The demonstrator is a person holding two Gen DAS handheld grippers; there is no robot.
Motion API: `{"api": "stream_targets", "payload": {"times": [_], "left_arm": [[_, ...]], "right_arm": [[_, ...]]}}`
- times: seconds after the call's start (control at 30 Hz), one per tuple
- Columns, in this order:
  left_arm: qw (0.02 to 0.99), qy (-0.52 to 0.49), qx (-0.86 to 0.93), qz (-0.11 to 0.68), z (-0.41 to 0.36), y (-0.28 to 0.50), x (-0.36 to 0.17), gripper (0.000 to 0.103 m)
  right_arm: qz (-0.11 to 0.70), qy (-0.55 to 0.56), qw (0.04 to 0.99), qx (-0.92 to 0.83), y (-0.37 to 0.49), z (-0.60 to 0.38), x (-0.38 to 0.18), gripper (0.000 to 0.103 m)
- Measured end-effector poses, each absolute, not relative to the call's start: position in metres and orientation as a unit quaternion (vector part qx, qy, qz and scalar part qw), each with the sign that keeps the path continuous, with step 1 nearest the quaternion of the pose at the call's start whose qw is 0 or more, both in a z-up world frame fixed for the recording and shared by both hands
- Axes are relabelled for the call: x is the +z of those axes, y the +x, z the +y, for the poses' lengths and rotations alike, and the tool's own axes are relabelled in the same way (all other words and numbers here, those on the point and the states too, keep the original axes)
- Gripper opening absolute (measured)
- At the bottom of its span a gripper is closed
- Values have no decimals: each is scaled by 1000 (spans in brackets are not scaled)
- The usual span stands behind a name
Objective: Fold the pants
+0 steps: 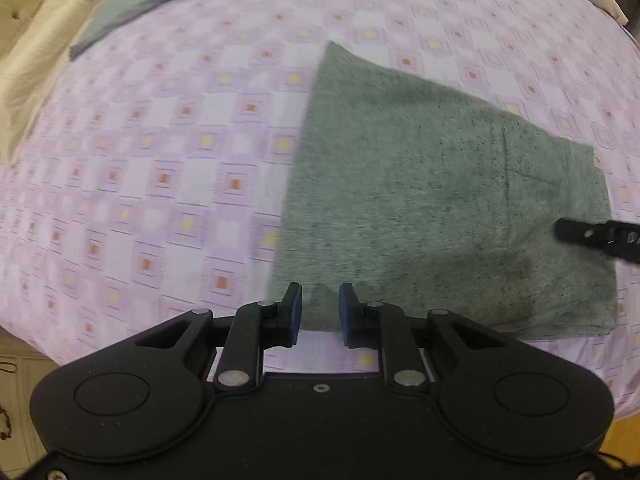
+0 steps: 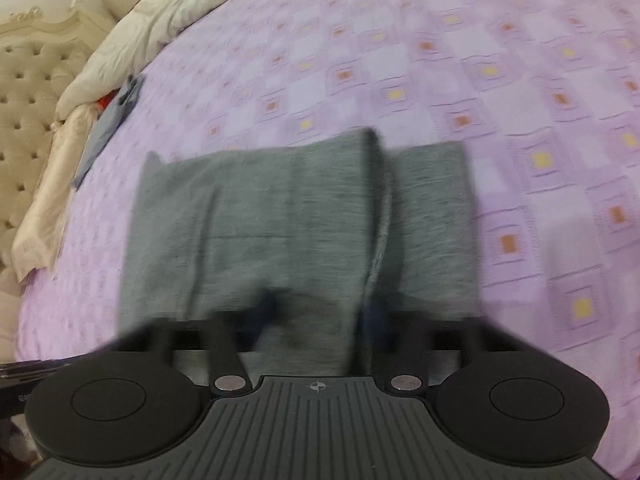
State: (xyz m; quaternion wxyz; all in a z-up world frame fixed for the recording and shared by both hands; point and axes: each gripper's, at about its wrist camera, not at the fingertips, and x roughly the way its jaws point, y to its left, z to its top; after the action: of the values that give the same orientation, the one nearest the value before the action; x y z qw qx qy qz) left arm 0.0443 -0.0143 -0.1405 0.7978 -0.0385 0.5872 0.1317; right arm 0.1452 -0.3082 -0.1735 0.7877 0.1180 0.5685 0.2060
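The grey-green pants (image 1: 440, 200) lie folded into a flat rectangle on the lilac patterned bedsheet (image 1: 160, 160). My left gripper (image 1: 320, 312) hovers over their near left corner, open, with a narrow gap and nothing pinched between its blue pads. The black tip of one of my right gripper's fingers (image 1: 580, 232) reaches over the pants' right end. In the right wrist view the pants (image 2: 260, 220) show a raised fold ridge (image 2: 378, 208). My right gripper (image 2: 318, 318) is low over them, blurred. Its jaws stand apart, with cloth lying in the gap.
A cream quilt (image 1: 36, 52) and a blue-grey garment (image 1: 132, 4) lie at the far left of the bed. A tufted cream headboard (image 2: 24, 100) stands beyond them. The bed's near edge (image 1: 24, 336) drops off at lower left.
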Motion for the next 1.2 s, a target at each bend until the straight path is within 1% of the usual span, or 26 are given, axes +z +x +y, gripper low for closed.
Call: {"api": "stream_targets", "payload": {"times": [0.07, 0.13, 0.2, 0.23, 0.27, 0.33, 0.37, 0.4, 0.5, 0.6, 0.73, 0.87, 0.93, 0.97, 1.0, 1.1, 1.2], "left_arm": [[803, -27, 138, 580, -12, 42, -132, 26], [808, -22, 140, 572, -8, 39, -125, 26], [814, -21, 140, 564, -5, 39, -122, 26], [815, -21, 138, 563, -5, 41, -122, 26], [815, -22, 134, 564, -5, 44, -125, 26], [810, -20, 124, 573, -10, 54, -130, 26], [809, -17, 119, 576, -14, 60, -132, 26], [810, -14, 113, 576, -17, 64, -132, 26], [820, 2, 93, 565, -31, 80, -130, 26], [826, 10, 73, 559, -44, 102, -131, 28], [823, 19, 71, 563, -50, 142, -148, 29], [795, -5, 76, 601, -41, 175, -171, 30], [771, -9, 73, 632, -36, 188, -190, 31], [766, -8, 73, 639, -34, 192, -195, 34], [765, -5, 75, 639, -33, 194, -199, 35], [765, 0, 73, 640, -32, 197, -198, 34], [769, -10, 75, 635, -30, 187, -186, 34]], "right_arm": [[539, 94, 803, 239, 139, -303, -145, 11], [510, 102, 816, 253, 131, -312, -113, 11], [501, 90, 829, 231, 124, -323, -100, 11], [502, 71, 835, 213, 122, -329, -103, 12], [510, 55, 835, 201, 123, -333, -113, 15], [557, 37, 811, 174, 133, -342, -143, 21], [570, 29, 808, 149, 135, -347, -151, 27], [564, 29, 815, 133, 134, -352, -149, 28], [496, 48, 859, 119, 125, -363, -121, 30], [454, 19, 878, 150, 126, -353, -109, 32], [470, -9, 865, 179, 147, -332, -120, 32], [514, -41, 840, 169, 169, -311, -144, 32], [542, -40, 825, 153, 178, -310, -161, 34], [543, -34, 826, 148, 180, -311, -165, 37], [544, -30, 825, 147, 181, -312, -165, 38], [546, -31, 824, 151, 181, -313, -162, 38], [537, -31, 829, 151, 173, -317, -152, 38]]}}
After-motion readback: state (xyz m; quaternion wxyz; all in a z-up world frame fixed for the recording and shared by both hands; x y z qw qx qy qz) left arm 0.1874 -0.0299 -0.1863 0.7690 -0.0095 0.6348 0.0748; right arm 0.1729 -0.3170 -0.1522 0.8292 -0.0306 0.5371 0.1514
